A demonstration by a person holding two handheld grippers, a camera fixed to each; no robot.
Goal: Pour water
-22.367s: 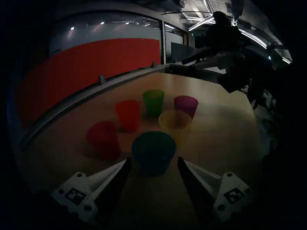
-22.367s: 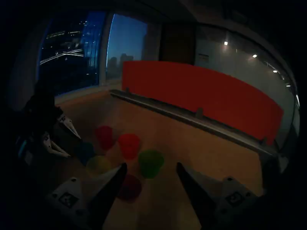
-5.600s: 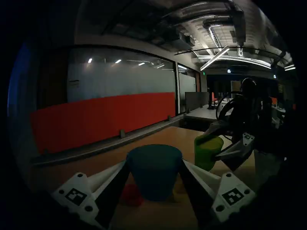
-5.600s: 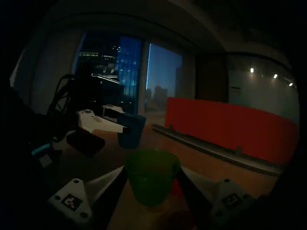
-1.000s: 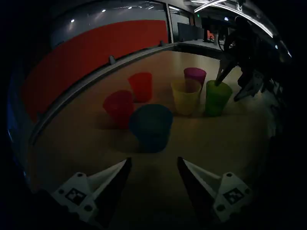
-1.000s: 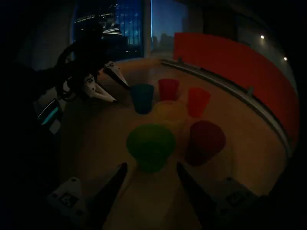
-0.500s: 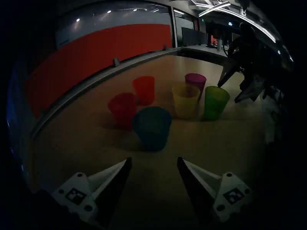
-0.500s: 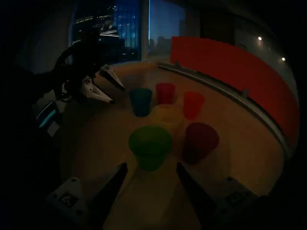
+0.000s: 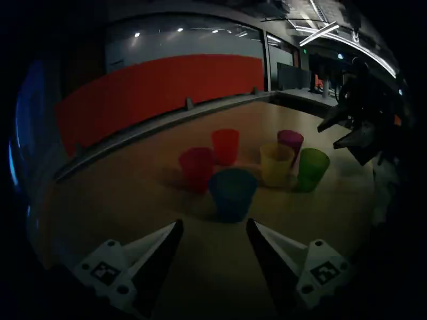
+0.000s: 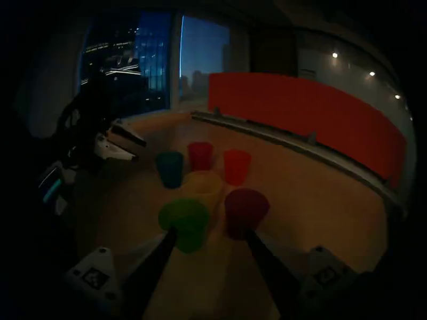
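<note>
Several plastic cups stand upright in a cluster on the wooden table [image 9: 123,208]. In the left gripper view the blue cup [image 9: 232,193] is nearest, with a dark red cup [image 9: 196,168], an orange-red cup [image 9: 225,145], a yellow cup [image 9: 276,164], a purple cup [image 9: 290,141] and a green cup [image 9: 312,168] behind it. My left gripper [image 9: 213,224] is open and empty, short of the blue cup. In the right gripper view my right gripper [image 10: 211,232] is open, with the green cup [image 10: 184,221] just past its left fingertip and the purple cup [image 10: 245,210] to the right. The scene is dim; water cannot be made out.
A metal rail [image 9: 160,125] and a red wall panel [image 9: 160,90] run along the table's far edge. The right gripper [image 9: 349,130] hangs at the far right beyond the green cup. The left gripper [image 10: 120,143] hovers left of the blue cup [image 10: 170,168]. Bare tabletop [image 10: 320,213] lies right of the cups.
Both grippers have drawn back and lifted from the cups, which now look smaller and farther off. The cups have not moved. Both grippers stay open.
</note>
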